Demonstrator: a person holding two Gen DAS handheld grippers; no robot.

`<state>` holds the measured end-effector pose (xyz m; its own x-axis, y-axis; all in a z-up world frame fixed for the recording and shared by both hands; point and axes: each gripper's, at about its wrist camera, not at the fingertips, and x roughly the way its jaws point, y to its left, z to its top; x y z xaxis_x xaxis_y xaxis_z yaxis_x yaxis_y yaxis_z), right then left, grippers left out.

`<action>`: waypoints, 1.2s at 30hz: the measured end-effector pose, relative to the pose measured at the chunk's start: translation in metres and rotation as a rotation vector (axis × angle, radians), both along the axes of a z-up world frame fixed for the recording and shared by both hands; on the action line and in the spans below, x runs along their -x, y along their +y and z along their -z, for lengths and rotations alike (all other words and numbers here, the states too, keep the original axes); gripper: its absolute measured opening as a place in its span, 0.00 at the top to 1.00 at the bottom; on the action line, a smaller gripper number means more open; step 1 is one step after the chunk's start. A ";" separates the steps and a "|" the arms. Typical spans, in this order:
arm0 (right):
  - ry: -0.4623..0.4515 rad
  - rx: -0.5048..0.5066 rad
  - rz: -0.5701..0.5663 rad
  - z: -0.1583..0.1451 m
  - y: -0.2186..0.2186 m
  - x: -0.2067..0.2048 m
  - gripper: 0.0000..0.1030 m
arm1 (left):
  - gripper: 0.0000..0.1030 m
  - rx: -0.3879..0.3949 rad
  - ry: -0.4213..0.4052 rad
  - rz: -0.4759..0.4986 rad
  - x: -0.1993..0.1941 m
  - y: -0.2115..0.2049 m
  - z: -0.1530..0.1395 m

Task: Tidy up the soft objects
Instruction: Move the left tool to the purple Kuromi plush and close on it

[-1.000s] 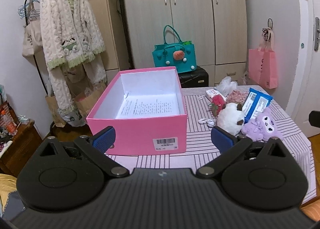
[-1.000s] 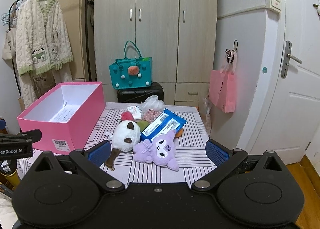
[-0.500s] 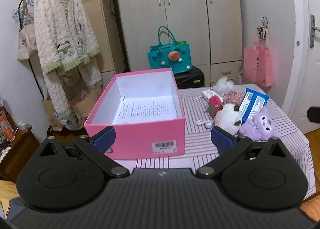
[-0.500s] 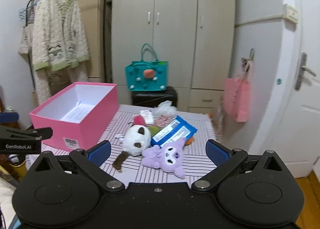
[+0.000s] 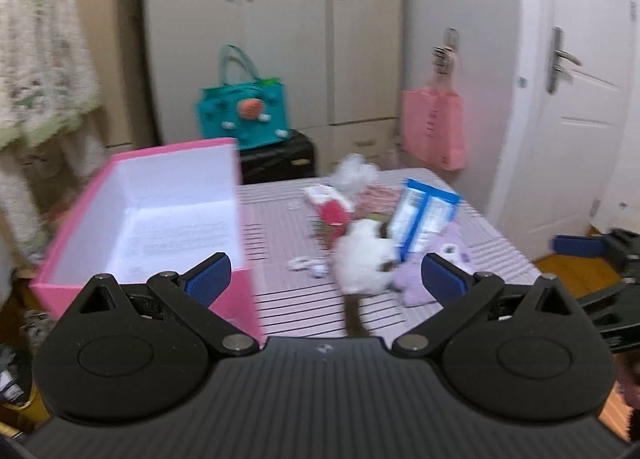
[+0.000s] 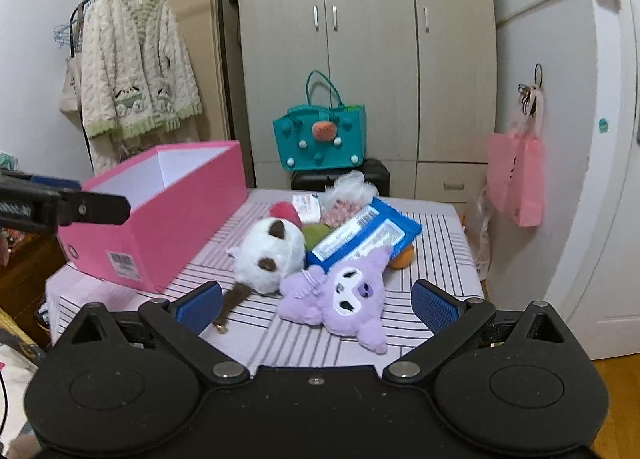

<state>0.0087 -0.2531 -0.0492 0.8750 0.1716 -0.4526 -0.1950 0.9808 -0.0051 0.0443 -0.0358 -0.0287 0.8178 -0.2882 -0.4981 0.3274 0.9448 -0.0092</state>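
Your left tool (image 5: 324, 269) hangs over the near edge of the worktop (image 6: 440, 251) with its fingers spread wide and nothing between them. Your right tool (image 6: 316, 301) is spread just as wide and also empty, low over the near edge, facing the purple plush (image 6: 344, 295).

The soft things lie in a heap to the right of the pink box (image 6: 160, 219). The white plush (image 6: 268, 255) touches the purple plush on its left side. A blue packet (image 6: 360, 235) leans across behind both. A red plush (image 6: 286, 213) and a green one (image 6: 316, 235) sit behind the white one, partly hidden. The box stands open on the left of the worktop, with only a printed sheet (image 5: 176, 235) on its floor. The left view is blurred.
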 end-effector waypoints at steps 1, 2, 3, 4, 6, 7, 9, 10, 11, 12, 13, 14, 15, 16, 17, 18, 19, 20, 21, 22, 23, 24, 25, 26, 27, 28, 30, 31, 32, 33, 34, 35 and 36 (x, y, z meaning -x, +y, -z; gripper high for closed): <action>0.006 0.004 -0.002 0.004 -0.002 -0.006 0.01 | 0.01 0.008 0.019 0.031 -0.006 -0.007 0.003; 0.010 0.008 -0.004 0.007 -0.003 -0.010 0.01 | 0.01 0.018 0.035 0.054 -0.010 -0.012 0.005; 0.016 0.018 -0.003 0.011 -0.005 -0.015 0.01 | 0.02 0.026 0.054 0.079 -0.016 -0.017 0.009; 0.021 0.031 -0.001 0.015 -0.006 -0.020 0.01 | 0.03 0.029 0.070 0.102 -0.021 -0.023 0.014; 0.028 0.056 -0.001 0.023 -0.008 -0.030 0.01 | 0.03 0.028 0.088 0.136 -0.029 -0.034 0.022; 0.033 0.062 -0.003 0.026 -0.009 -0.034 0.02 | 0.03 0.030 0.100 0.153 -0.034 -0.039 0.028; 0.052 0.063 -0.026 0.035 -0.013 -0.042 0.09 | 0.05 0.050 0.123 0.188 -0.042 -0.047 0.038; 0.064 0.069 -0.039 0.040 -0.014 -0.045 0.10 | 0.06 0.059 0.136 0.202 -0.046 -0.051 0.043; 0.076 0.083 -0.050 0.045 -0.015 -0.049 0.10 | 0.08 0.066 0.142 0.216 -0.049 -0.054 0.048; 0.079 0.099 -0.057 0.049 -0.014 -0.052 0.10 | 0.10 0.073 0.149 0.228 -0.051 -0.055 0.052; 0.077 0.115 -0.067 0.053 -0.013 -0.055 0.11 | 0.11 0.076 0.158 0.236 -0.054 -0.058 0.056; 0.075 0.130 -0.082 0.056 -0.013 -0.057 0.11 | 0.14 0.084 0.168 0.244 -0.057 -0.061 0.059; 0.077 0.144 -0.097 0.059 -0.012 -0.060 0.11 | 0.16 0.094 0.178 0.252 -0.060 -0.064 0.063; 0.080 0.153 -0.108 0.061 -0.012 -0.063 0.11 | 0.16 0.105 0.190 0.260 -0.064 -0.066 0.066; 0.087 0.157 -0.120 0.063 -0.013 -0.067 0.12 | 0.16 0.111 0.203 0.262 -0.069 -0.069 0.069; 0.094 0.157 -0.130 0.065 -0.013 -0.071 0.13 | 0.16 0.121 0.220 0.264 -0.073 -0.071 0.072; 0.098 0.158 -0.140 0.066 -0.014 -0.075 0.13 | 0.16 0.132 0.239 0.265 -0.077 -0.073 0.075; 0.099 0.161 -0.152 0.068 -0.014 -0.078 0.14 | 0.16 0.140 0.254 0.263 -0.081 -0.074 0.078; 0.101 0.165 -0.161 0.069 -0.014 -0.082 0.15 | 0.16 0.144 0.264 0.259 -0.084 -0.076 0.080; 0.105 0.170 -0.167 0.070 -0.014 -0.084 0.15 | 0.17 0.147 0.269 0.254 -0.087 -0.077 0.082; 0.112 0.175 -0.171 0.072 -0.015 -0.088 0.15 | 0.17 0.146 0.274 0.246 -0.089 -0.077 0.085; 0.120 0.175 -0.175 0.073 -0.015 -0.091 0.17 | 0.17 0.148 0.280 0.240 -0.091 -0.077 0.086; 0.127 0.174 -0.183 0.074 -0.015 -0.093 0.18 | 0.17 0.150 0.287 0.238 -0.094 -0.078 0.089; 0.131 0.177 -0.189 0.075 -0.015 -0.095 0.18 | 0.17 0.154 0.296 0.240 -0.096 -0.079 0.091; 0.131 0.181 -0.194 0.075 -0.015 -0.096 0.19 | 0.17 0.161 0.304 0.242 -0.098 -0.080 0.092; 0.128 0.190 -0.201 0.076 -0.015 -0.096 0.19 | 0.17 0.169 0.311 0.242 -0.100 -0.080 0.093; 0.116 0.201 -0.211 0.076 -0.014 -0.095 0.22 | 0.17 0.181 0.316 0.246 -0.101 -0.081 0.095; 0.110 0.207 -0.216 0.076 -0.013 -0.095 0.22 | 0.17 0.182 0.319 0.248 -0.102 -0.083 0.097; 0.104 0.213 -0.221 0.076 -0.012 -0.094 0.22 | 0.17 0.182 0.322 0.248 -0.102 -0.084 0.098; 0.099 0.219 -0.222 0.077 -0.012 -0.092 0.23 | 0.17 0.182 0.326 0.245 -0.102 -0.084 0.099; 0.094 0.223 -0.222 0.077 -0.011 -0.091 0.23 | 0.17 0.184 0.325 0.241 -0.103 -0.084 0.100; 0.091 0.222 -0.222 0.077 -0.011 -0.090 0.25 | 0.20 0.186 0.321 0.237 -0.103 -0.085 0.101; 0.089 0.218 -0.220 0.077 -0.011 -0.090 0.26 | 0.26 0.183 0.317 0.229 -0.103 -0.086 0.102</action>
